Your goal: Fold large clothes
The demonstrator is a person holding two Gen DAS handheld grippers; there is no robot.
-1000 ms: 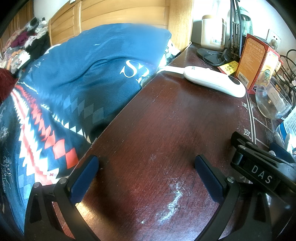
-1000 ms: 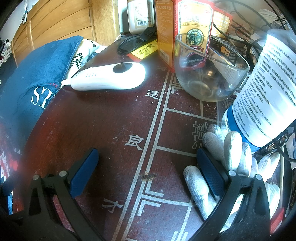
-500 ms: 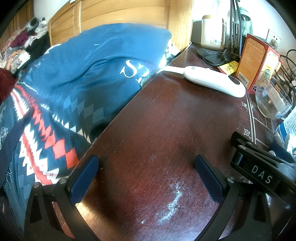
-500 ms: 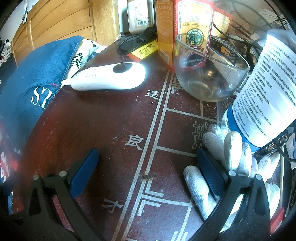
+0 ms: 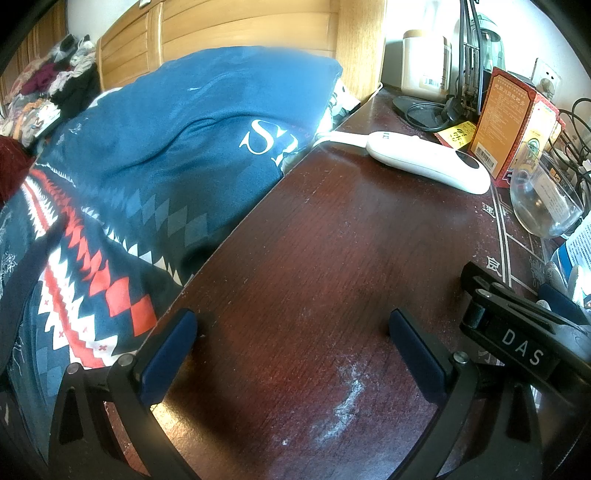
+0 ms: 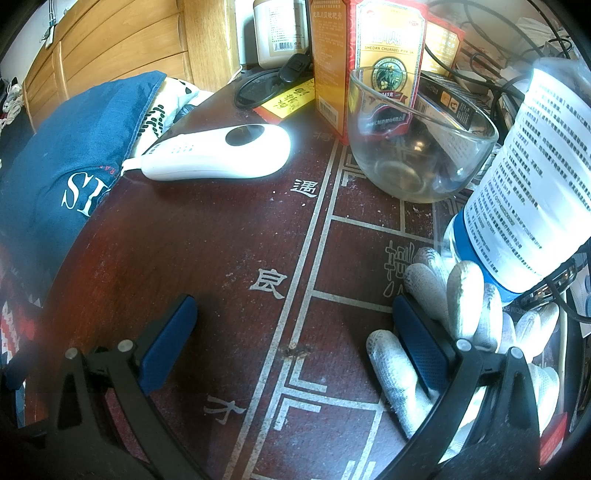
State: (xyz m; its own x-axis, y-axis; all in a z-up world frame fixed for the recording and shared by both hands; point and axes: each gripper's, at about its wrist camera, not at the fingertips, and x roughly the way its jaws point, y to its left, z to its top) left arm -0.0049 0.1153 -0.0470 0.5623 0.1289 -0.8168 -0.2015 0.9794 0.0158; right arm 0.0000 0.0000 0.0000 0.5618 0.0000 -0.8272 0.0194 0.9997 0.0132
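A large blue garment [image 5: 192, 140] with white letters bulges on the bed left of the dark red table [image 5: 332, 240]. It lies over a blue fabric with red and white diamonds [image 5: 92, 280]. A dark blue fold [image 5: 22, 266] covers part of that pattern at the left edge. My left gripper [image 5: 291, 325] rests open on the table near its left edge, nothing between its fingers. My right gripper [image 6: 295, 310] is open over the table's white line markings [image 6: 306, 240], also holding nothing. The blue garment [image 6: 62, 166] shows at the far left there.
A white handheld device [image 6: 221, 155], a glass bowl [image 6: 417, 147], an orange box [image 6: 369, 55] and a plastic bottle [image 6: 528, 184] crowd the table's back and right. White knitted gloves [image 6: 461, 295] touch my right finger. A wooden headboard [image 5: 240, 26] and a clothes pile [image 5: 48, 85] stand behind the bed.
A dark blue fold has come in from the left edge of the left wrist view, over the patterned fabric. Both grippers have stayed where they were, open.
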